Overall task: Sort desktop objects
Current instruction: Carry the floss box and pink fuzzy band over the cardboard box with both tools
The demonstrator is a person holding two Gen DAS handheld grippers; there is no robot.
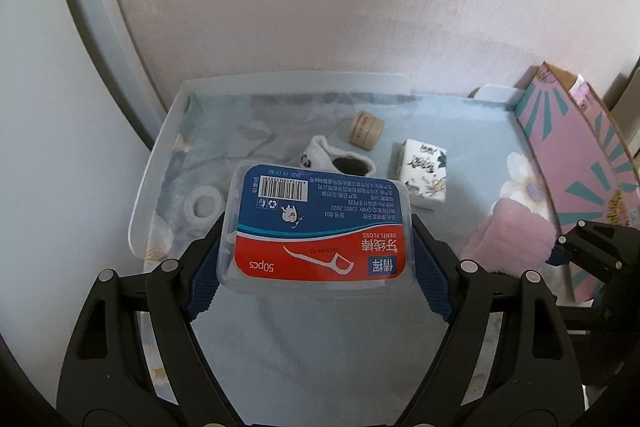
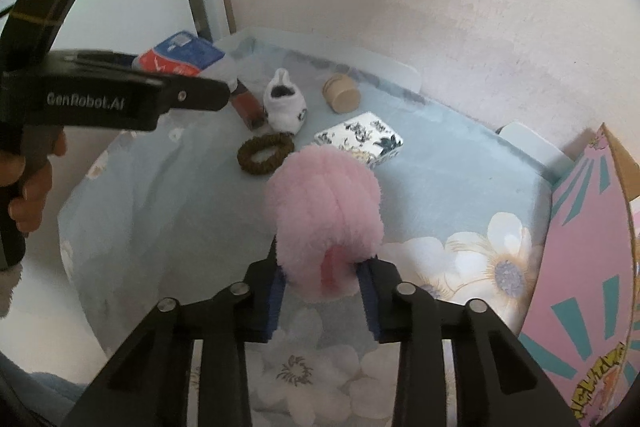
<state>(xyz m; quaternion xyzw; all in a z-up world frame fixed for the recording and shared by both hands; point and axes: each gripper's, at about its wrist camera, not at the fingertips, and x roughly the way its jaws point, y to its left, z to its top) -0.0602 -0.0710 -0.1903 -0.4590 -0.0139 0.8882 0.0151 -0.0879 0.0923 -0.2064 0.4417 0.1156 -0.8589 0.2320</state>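
Observation:
In the left wrist view a clear dental floss box with a red and blue label sits raised above the cloth, and my left gripper is shut on its two sides. The same box shows at the upper left of the right wrist view, past the hand holding that gripper. My right gripper is shut on a pink fluffy item, pads pressed into its near end. That pink item also appears low on the right of the left wrist view.
On the flowered blue cloth lie a white sock, a round wooden case, a floral tissue pack, a brown hair tie, a small brown box and a white tape roll. A pink cardboard box stands right.

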